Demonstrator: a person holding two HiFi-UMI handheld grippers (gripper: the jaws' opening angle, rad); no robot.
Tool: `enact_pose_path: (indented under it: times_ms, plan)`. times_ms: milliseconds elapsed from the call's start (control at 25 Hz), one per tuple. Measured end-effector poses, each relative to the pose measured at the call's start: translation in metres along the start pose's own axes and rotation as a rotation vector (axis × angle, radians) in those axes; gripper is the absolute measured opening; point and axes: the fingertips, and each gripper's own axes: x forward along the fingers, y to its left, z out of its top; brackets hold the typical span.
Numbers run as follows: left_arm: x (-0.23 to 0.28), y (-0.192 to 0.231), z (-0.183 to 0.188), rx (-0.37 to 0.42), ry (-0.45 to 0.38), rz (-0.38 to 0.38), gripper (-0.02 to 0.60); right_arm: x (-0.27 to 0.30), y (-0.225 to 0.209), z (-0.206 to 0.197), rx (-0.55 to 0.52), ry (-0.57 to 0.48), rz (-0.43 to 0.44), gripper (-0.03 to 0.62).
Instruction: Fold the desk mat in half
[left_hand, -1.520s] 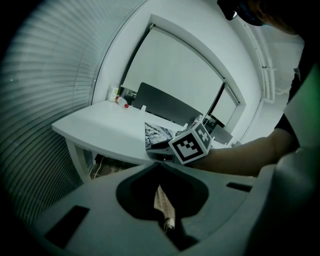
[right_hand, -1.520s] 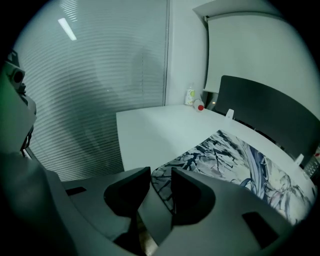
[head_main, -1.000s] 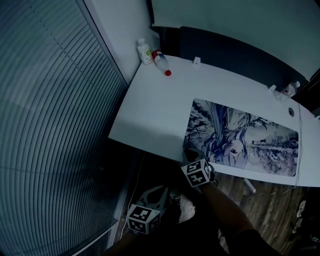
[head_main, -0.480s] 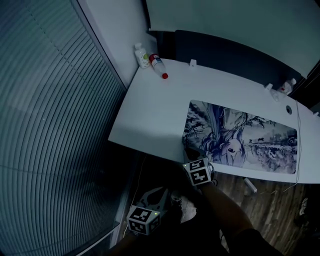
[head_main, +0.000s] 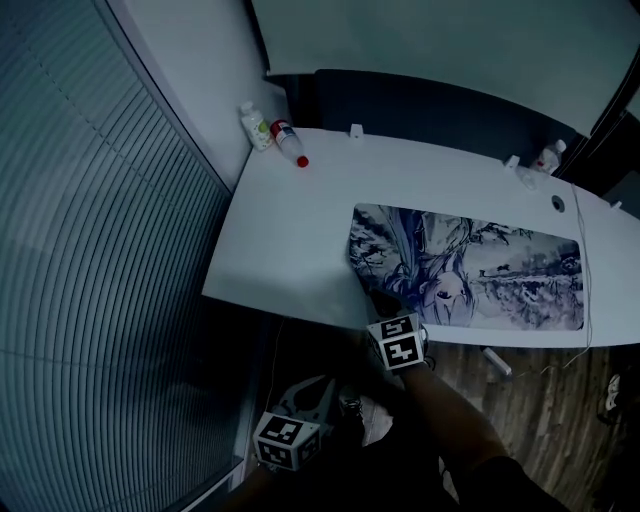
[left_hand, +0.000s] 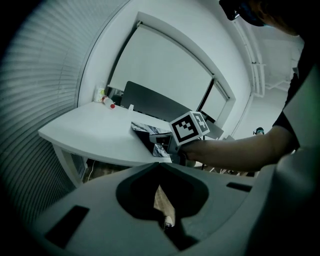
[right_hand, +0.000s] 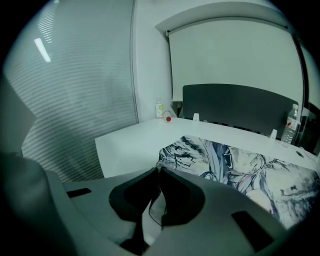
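At seven o'clock in the head view, our left gripper (left_hand: 159, 167) hangs below the desk (head_main: 290, 240) with its jaws together on nothing, kept out of the way, we judge, until a second hold is needed. At six o'clock our right gripper (right_hand: 159, 170) is pinched on the near left corner of the desk mat (head_main: 470, 265), which lies across the desk's right half, its corner raised and showing a dark underside, ready to travel toward three o'clock. The bite itself is hidden behind the jaws, dim light muddies the print, and the desk's right end is cut off.
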Motion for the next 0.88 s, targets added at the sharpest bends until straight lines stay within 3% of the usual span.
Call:
enact_pose_path:
  times_ms: [880]
  plan:
    - [0.03, -0.052, 0.01, 0.105, 0.035, -0.136, 0.006, -0.064, -0.082, -0.031, 0.143, -0.017, -0.179, 0.041]
